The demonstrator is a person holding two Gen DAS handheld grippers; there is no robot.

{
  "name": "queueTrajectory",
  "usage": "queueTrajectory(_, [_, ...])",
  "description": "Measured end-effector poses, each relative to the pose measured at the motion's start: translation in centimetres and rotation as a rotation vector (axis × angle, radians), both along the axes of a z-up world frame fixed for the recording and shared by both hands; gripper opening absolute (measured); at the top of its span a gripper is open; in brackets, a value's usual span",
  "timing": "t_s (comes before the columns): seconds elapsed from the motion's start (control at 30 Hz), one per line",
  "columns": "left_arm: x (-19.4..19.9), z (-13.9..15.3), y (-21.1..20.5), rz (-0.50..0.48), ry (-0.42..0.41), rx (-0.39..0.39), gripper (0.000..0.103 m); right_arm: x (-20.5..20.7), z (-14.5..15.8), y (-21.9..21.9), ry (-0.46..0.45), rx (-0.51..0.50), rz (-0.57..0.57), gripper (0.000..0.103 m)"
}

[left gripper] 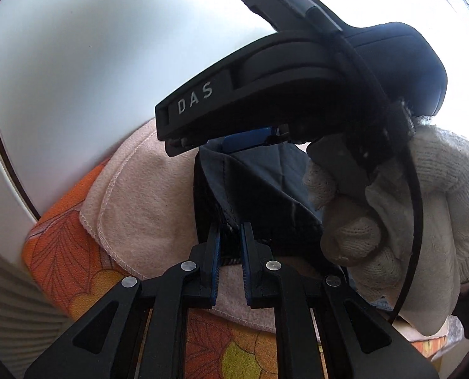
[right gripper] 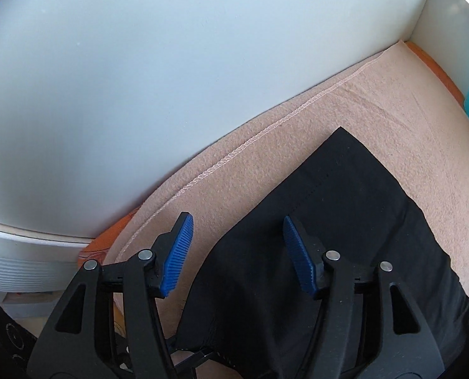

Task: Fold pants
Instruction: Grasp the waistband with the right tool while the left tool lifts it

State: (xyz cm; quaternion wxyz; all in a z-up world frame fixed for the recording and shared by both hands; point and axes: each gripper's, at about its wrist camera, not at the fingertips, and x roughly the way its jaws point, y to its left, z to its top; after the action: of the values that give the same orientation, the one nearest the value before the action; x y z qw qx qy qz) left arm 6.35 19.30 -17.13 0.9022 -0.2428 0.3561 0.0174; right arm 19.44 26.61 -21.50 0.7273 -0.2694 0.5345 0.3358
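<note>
So the dark pants (right gripper: pixel 345 221) are lying on a pinkish fleece blanket (right gripper: pixel 297 139), which sits over an orange flower-print cover (left gripper: pixel 64 252), with a plain white wall (right gripper: pixel 139 63) right behind. In the left wrist view the left gripper (left gripper: pixel 229 232) has its jaws pulled in close together, with a bunched edge of the pants (left gripper: pixel 259 189) pinched up between the blue pads, so it's got hold of the fabric there. The cloth rises from that pinch toward the right gripper (left gripper: pixel 250 135), which shows in the same view from the side, held in a white knit glove (left gripper: pixel 408 221); its blue pad sits right at the top of the lifted fabric, but I can't tell from that angle whether it touches. The right wrist view settles it: the right gripper (right gripper: pixel 237 221) has its jaws spread wide with nothing between them, and the flat part of the pants lies below, mostly under the right-hand finger, while the left-hand finger hangs over bare blanket.
</note>
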Motion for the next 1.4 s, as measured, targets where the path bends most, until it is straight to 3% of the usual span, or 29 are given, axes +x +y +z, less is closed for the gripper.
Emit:
queueTrajectory(0.13, [-1.1,0.4,0.3,0.019,-0.01,0.011,0.01,-0.9,-0.2,0.5,-0.058,-0.049,0.015,0.056])
queueTrajectory(0.23, [-2.2,0.5,0.1,0.035,-0.003,0.018,0.012,-0.6,0.0,-0.1,-0.083,-0.05,0.005,0.035])
queueTrajectory(0.27, [-2.3,0.5,0.0,0.037,0.007,0.024,0.021,-0.5,0.1,-0.3,-0.085,-0.048,0.0,0.023])
queueTrajectory(0.3, [-2.5,0.4,-0.1,0.04,0.017,0.027,0.039,-0.3,0.3,-0.8,-0.068,-0.031,-0.005,0.017])
queueTrajectory(0.37, [-2.5,0.5,-0.4,0.041,0.012,0.023,0.044,0.4,0.7,-2.0,-0.008,0.03,-0.042,0.009])
queueTrajectory(0.6, [0.0,1.1,-0.8,0.046,0.046,0.013,0.048,1.3,2.4,-4.7,0.074,0.161,-0.096,0.007])
queueTrajectory(0.77, [0.6,1.0,0.3,0.109,0.028,-0.006,0.048,2.7,4.4,-7.5,0.128,0.261,-0.122,0.006])
queueTrajectory(0.83, [1.0,0.9,0.4,0.092,0.018,-0.031,0.049,3.5,5.5,-9.1,0.134,0.298,-0.128,0.006])
queueTrajectory(0.93, [1.6,0.8,-0.1,0.066,0.025,-0.031,0.057,4.3,6.4,-11.1,0.143,0.339,-0.147,0.006])
queueTrajectory(1.17, [2.8,0.5,-2.7,0.016,0.015,-0.119,0.057,3.8,7.0,-13.1,0.18,0.41,-0.177,0.006])
queueTrajectory(1.33, [2.1,0.1,-2.5,0.044,0.005,-0.307,0.058,3.8,8.2,-15.3,0.2,0.486,-0.182,0.006])
queueTrajectory(1.4, [2.1,0.3,-3.3,0.036,-0.006,-0.3,0.058,3.8,8.7,-16.2,0.206,0.521,-0.187,0.006])
